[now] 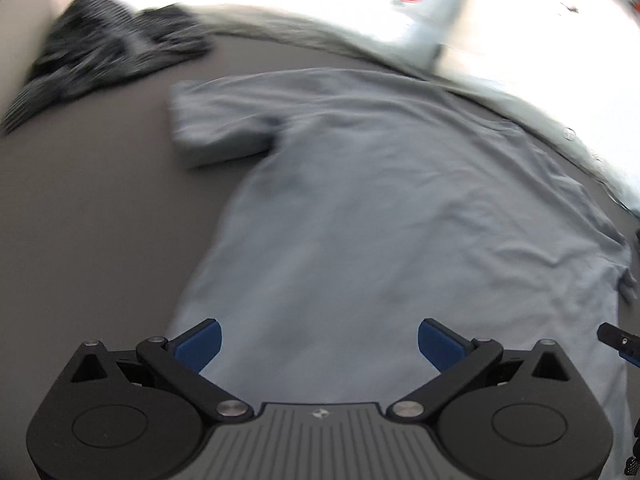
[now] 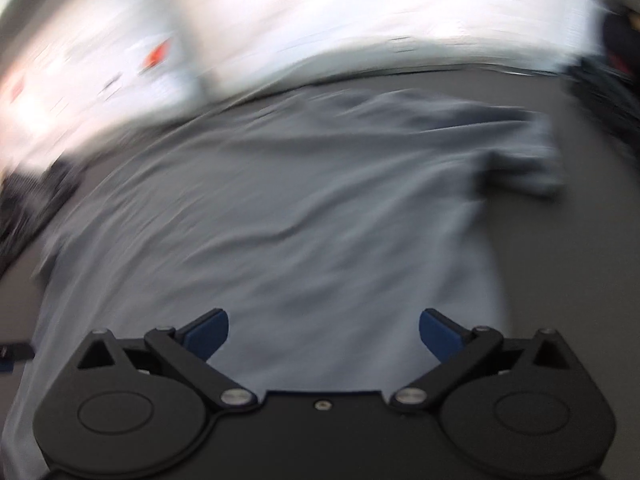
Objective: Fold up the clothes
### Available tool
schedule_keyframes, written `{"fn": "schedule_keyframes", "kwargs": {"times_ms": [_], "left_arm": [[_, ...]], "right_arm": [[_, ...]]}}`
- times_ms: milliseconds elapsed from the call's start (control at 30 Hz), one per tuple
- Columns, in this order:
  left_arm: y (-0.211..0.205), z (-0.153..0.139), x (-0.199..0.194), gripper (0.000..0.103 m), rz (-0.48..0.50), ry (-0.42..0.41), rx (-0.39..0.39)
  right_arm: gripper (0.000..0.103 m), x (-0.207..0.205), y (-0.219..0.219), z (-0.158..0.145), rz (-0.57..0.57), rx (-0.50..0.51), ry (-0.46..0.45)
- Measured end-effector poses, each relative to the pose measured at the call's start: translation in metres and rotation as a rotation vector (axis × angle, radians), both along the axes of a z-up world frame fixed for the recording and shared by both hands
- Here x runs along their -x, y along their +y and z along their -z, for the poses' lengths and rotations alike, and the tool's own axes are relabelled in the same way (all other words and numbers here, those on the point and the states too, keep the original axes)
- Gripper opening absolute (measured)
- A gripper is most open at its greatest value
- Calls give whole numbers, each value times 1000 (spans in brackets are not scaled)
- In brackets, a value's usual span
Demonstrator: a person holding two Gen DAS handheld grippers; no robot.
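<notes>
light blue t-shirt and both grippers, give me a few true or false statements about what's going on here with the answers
1. The light blue t-shirt lies spread out on the grey table. True.
2. The left gripper has its jaws clamped on the shirt's hem. False: its jaws are wide apart and hold nothing.
3. The right gripper is open, with the shirt in front of it. True.
4. A dark striped garment lies on top of the t-shirt. False: it lies apart from it, on the table beyond the shirt's sleeve.
5. The t-shirt is already folded into a neat square. False: it lies open, with both sleeves out.
</notes>
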State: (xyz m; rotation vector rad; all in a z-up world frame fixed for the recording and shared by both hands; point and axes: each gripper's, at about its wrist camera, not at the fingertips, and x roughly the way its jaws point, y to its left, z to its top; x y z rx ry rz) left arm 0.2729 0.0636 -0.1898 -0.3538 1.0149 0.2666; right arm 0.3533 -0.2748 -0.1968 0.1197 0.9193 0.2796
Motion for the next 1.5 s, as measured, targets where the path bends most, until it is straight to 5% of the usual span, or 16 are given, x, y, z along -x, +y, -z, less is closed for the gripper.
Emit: {"fn": "schedule_keyframes", "kwargs": {"times_ms": [133,367,600,867,1033,1200,1300,1367,1500], "left_arm": [[40,9,28,103,-40,12,32],[105,10,45,103,-33,-27,42],[152,17,26,103,-19,-48,40],[190,24,-23,101,-116,-176,138],[199,27,-64,79,-154,-248,274],[191,37,-100,73,-150,-274,317],[185,46,-117,46,-168,-253,293],[180,47,-123,8,-177,-260,262],[170,42,-130,5,-157,-282,268]], "right_arm": [[103,11,40,-3,-38,61,-14],[103,26,81,17,63,119,-69],[103,45,100,30,144,179,-229],[103,43,101,30,147,184,-240],[103,43,101,31,147,183,-241],[103,43,100,31,148,180,-240],[103,44,100,30,150,180,-240],[103,44,100,30,150,181,-239],[103,44,100,30,150,180,-239]]}}
